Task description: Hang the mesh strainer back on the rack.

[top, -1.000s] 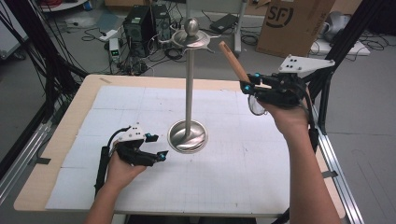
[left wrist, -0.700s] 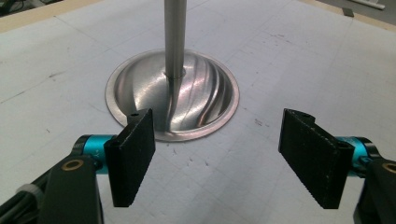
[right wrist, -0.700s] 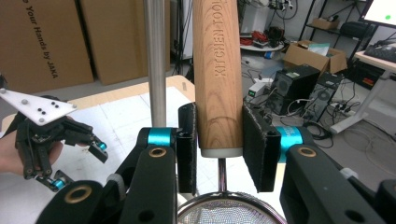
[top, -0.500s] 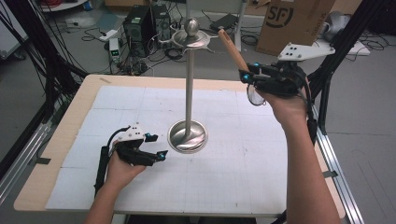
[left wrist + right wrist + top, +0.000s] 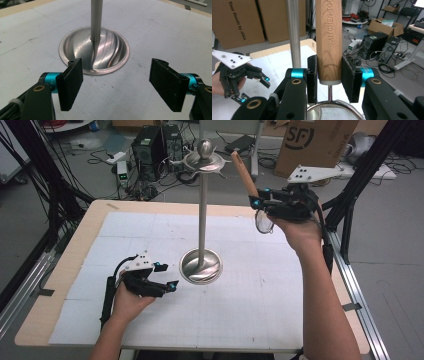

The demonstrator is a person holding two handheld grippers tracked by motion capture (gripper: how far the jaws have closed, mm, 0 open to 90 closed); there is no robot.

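A tall metal stand rises from the middle of the table, with a round base (image 5: 201, 266), a thin pole (image 5: 202, 215) and a hooked ring with a ball on top (image 5: 205, 157). My right gripper (image 5: 257, 202) is held high to the right of the pole, shut on the wooden handle (image 5: 329, 37) of a small strainer. The handle (image 5: 243, 172) points up toward the ring and the mesh bowl (image 5: 263, 222) hangs below the jaws. My left gripper (image 5: 167, 275) rests low on the mat, open and empty, facing the base (image 5: 110, 52).
A white gridded mat (image 5: 260, 310) covers the wooden table. Beyond the far edge the floor holds computer towers (image 5: 150, 150), cables and a cardboard box (image 5: 320, 142). Black frame posts stand at both sides of the table.
My right gripper has lifted the strainer a little, bringing the handle's tip closer to the stand's top ring. The left gripper has stayed put.
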